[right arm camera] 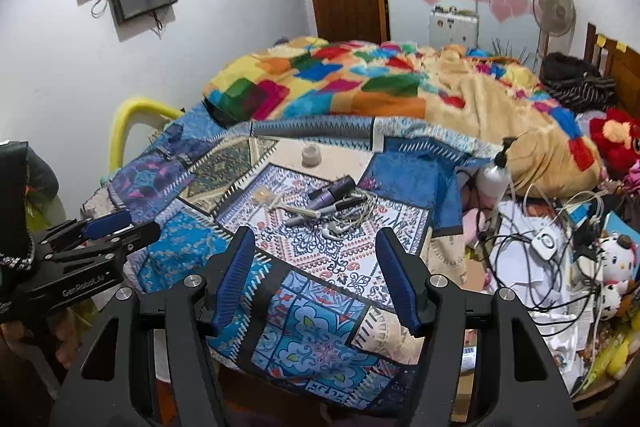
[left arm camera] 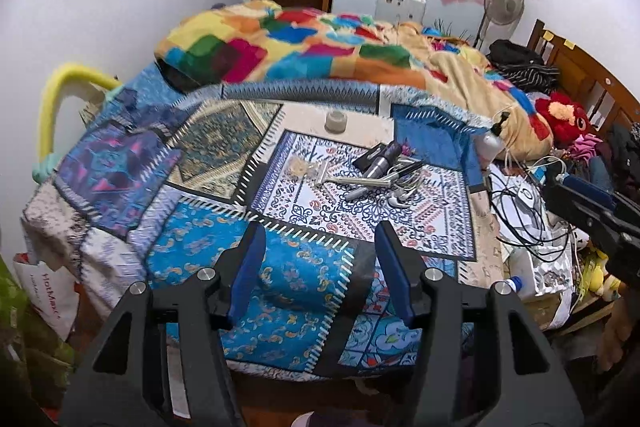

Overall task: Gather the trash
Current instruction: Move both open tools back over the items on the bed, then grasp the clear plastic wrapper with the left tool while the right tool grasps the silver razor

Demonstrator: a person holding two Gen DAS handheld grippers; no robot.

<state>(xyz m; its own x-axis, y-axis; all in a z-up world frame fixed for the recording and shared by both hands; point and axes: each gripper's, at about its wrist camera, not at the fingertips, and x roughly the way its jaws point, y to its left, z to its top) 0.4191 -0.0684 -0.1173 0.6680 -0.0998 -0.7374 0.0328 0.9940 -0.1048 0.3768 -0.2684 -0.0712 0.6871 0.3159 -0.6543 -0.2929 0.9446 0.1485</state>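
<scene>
A patchwork-covered bed (left arm camera: 200,247) (right arm camera: 320,339) fills both views. On it lies a small pile (left arm camera: 386,167) (right arm camera: 334,205) of purple tubes, pens, a comb and white earphones, with a crumpled clear wrapper (left arm camera: 299,165) (right arm camera: 266,194) to its left and a small tape roll (left arm camera: 335,121) (right arm camera: 310,155) farther back. My left gripper (left arm camera: 320,267) is open and empty above the bed's near edge; it also shows at the left of the right wrist view (right arm camera: 116,227). My right gripper (right arm camera: 316,275) is open and empty, and shows at the right of the left wrist view (left arm camera: 588,203).
A colourful blanket (left arm camera: 304,47) (right arm camera: 380,83) is heaped at the back. A white pump bottle (left arm camera: 490,141) (right arm camera: 496,175), tangled cables (left arm camera: 524,211) (right arm camera: 540,247), papers and plush toys (right arm camera: 616,267) crowd the right side. A yellow rail (left arm camera: 52,107) stands at the left.
</scene>
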